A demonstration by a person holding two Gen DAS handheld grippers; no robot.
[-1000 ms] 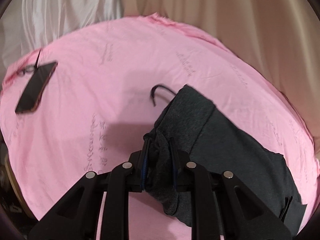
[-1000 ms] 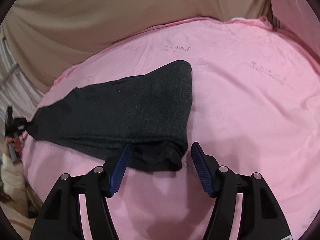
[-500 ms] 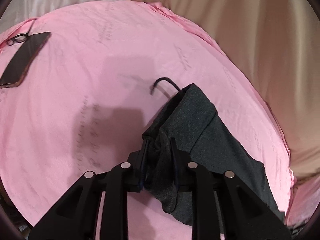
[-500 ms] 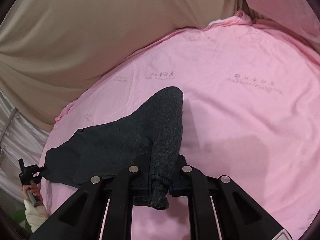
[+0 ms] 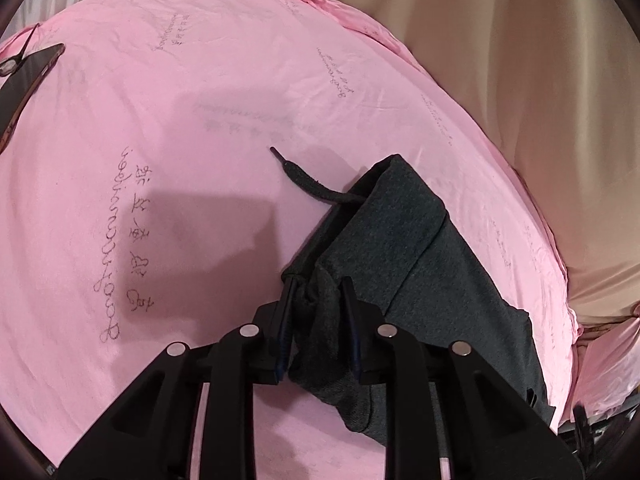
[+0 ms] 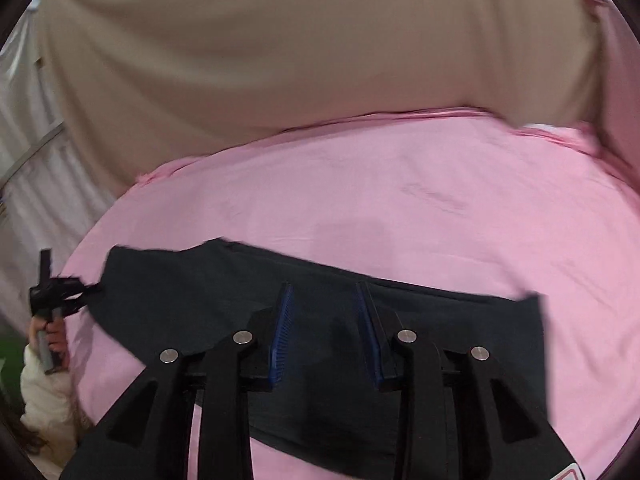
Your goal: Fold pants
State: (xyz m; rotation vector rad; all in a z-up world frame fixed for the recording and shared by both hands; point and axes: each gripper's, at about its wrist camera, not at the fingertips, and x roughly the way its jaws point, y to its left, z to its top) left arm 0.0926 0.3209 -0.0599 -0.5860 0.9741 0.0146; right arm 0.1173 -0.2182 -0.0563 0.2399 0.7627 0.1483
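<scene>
The dark grey pants [image 5: 404, 264] lie on the pink sheet [image 5: 168, 128] that covers the tabletop, with their waistband end bunched in the left gripper [image 5: 318, 320]. Its 2 fingers are clamped on that bunch of cloth, probably to anchor this end while the other end is handled. The black drawstring [image 5: 308, 182] trails out of the waistband onto the sheet, beyond the pants as the left wrist view shows them.

In the right wrist view, the right gripper [image 6: 326, 328] hovers over the pants [image 6: 224, 292], which stretch flat and wide across the sheet [image 6: 400, 192]. Its fingers have just been opening, and the blue pads [image 6: 282, 328] stand apart with cloth below them but nothing pinched, so the leg end looks released. At the pants' left end, a hand [image 6: 52, 330] holds the left gripper's handle.

A phone [image 5: 24, 80] lies near the sheet's edge, well apart from the pants.
</scene>
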